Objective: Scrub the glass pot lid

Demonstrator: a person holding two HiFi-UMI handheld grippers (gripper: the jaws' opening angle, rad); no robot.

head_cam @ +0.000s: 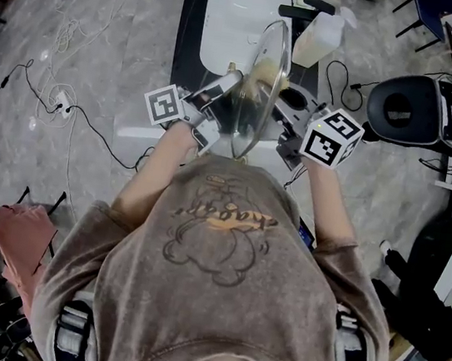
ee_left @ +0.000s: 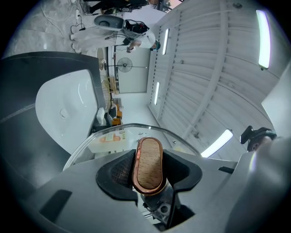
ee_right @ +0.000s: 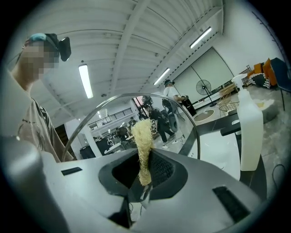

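1. Workshop floor, grey, with loose cables. In front of the person there's a dark counter (head_cam: 188, 52) with a white sink (head_cam: 233, 21) and a white bottle (head_cam: 318, 40) beside it.
2. The glass pot lid (head_cam: 261, 97) is in the air, just short of the sink. It stands on edge between the two grippers and rests on nothing.
3. The left gripper (head_cam: 222, 95) is clamped on the lid's wooden handle (ee_left: 148, 164), jaws partly apart, with a pad pressing on each side.
4. The right gripper (head_cam: 291, 114) has its jaws pinched narrow on a yellow fibre scrubber (ee_right: 142, 141). The scrubber's free end sits at the lid's inner face; I can't confirm firm contact.
5. Progress: the pickup is done for both lid and scrubber, and I judge the scrubbing to be under way on the underside.
6. No suds or water are visible on the glass, so I can't tell how much is clean.
7. Probably left: the rest of the inner face, the rim, the handle side, then a rinse and setting the lid down.
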